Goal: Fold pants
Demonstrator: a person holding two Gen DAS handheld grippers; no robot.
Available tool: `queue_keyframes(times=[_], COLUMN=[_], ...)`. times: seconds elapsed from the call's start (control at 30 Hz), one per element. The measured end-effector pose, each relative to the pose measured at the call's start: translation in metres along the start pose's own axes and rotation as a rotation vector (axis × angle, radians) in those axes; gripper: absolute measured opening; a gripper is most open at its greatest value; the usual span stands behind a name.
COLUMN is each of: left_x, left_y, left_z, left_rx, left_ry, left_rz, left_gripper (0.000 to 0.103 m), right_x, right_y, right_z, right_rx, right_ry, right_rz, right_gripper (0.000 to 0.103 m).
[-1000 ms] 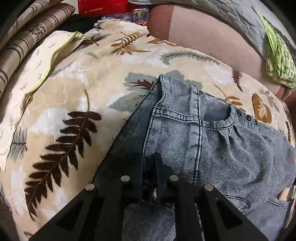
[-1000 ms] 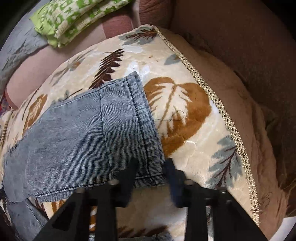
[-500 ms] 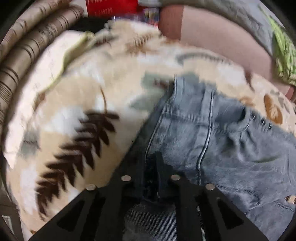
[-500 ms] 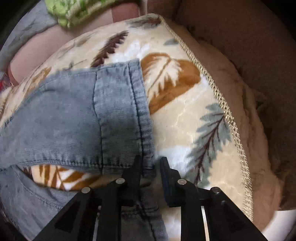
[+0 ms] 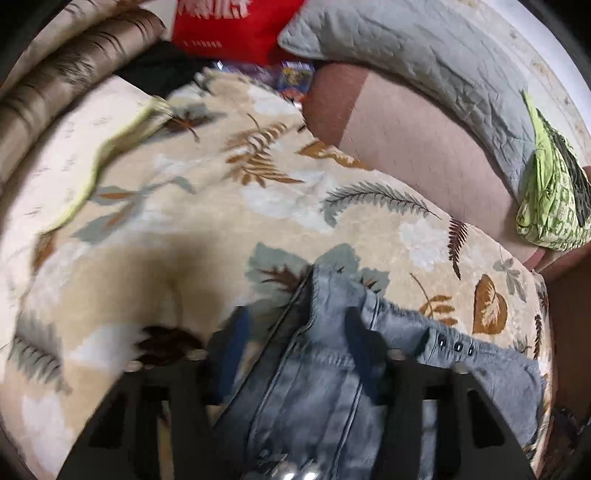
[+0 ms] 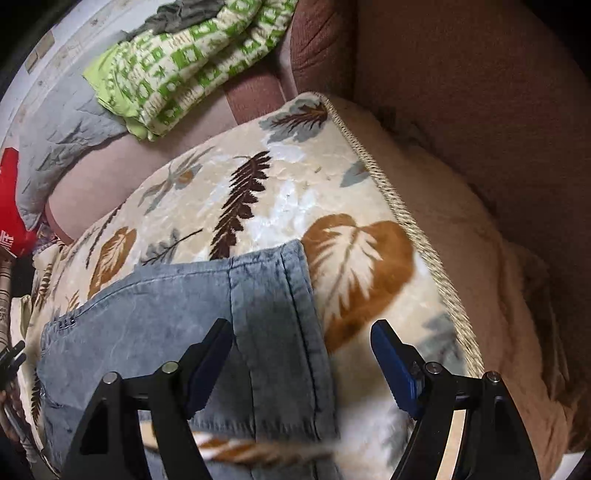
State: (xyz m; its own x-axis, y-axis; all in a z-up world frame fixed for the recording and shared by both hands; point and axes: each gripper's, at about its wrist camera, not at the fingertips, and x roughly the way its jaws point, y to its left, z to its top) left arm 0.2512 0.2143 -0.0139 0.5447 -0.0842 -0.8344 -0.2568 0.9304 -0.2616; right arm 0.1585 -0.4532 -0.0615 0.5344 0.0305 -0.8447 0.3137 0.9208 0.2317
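Note:
Grey-blue denim pants [image 5: 325, 373] lie on a cream leaf-print blanket [image 5: 177, 236]. In the left wrist view the waistband end, with small dark studs, lies between the fingers of my left gripper [image 5: 295, 354], which is open over it; the view is blurred. In the right wrist view the hemmed leg end [image 6: 269, 317] lies flat on the blanket [image 6: 280, 192]. My right gripper [image 6: 303, 354] is open wide above the hem and holds nothing.
A green patterned cloth [image 6: 184, 62] and a grey quilted pillow [image 5: 413, 55] lie at the back. A red bag [image 5: 236, 26] and striped cushions [image 5: 59, 81] stand at the far left. The blanket's braided edge [image 6: 413, 229] borders a brown sofa cushion [image 6: 480, 110].
Both grippers have opened and let go of the pants. The right one pulled back and up from the hem; the left one lifted off the waistband.

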Motion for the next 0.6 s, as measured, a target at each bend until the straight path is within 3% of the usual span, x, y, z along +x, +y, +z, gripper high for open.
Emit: queue_keyframes(times=[0.13,0.23,0.37,0.43,0.5,0.6], left_x=[0.043,0.058,0.07,0.073,0.077,0.083], left_y=[-0.008,-0.012,-0.018,-0.02,-0.021,-0.023], left_z=[0.018,0.021,0.024,0.024,0.024,0.023], left_rx=[-0.029,-0.028,-0.017,-0.003,0.007,0.017], left_ry=[0.076,0.095,0.1,0.097,0.092,0.092], left_rz=[-0.023,-0.029,-0.036,-0.023,-0.006,0.025], left_gripper=[0.04,0.03,0.025,0.012,0.006,0.003], right_x=[0.02,0.024,0.035,0.042,0.052,0.072], right_y=[0.011,0.018,0.018,0.02,0.024,0.033], right_z=[0.014,0.021,0.035,0.042,0.047,0.053], right_rx=[-0.017,-0.056,-0.056,-0.053,-0.057,-0.075], right_ry=[0.007,0.014,0.026,0.031,0.04,0.087], right_rz=[0.021,0.014,0.027,0.038,0.032,0.009], right_gripper=[0.08,0.08,0.079,0.079,0.077,0.06])
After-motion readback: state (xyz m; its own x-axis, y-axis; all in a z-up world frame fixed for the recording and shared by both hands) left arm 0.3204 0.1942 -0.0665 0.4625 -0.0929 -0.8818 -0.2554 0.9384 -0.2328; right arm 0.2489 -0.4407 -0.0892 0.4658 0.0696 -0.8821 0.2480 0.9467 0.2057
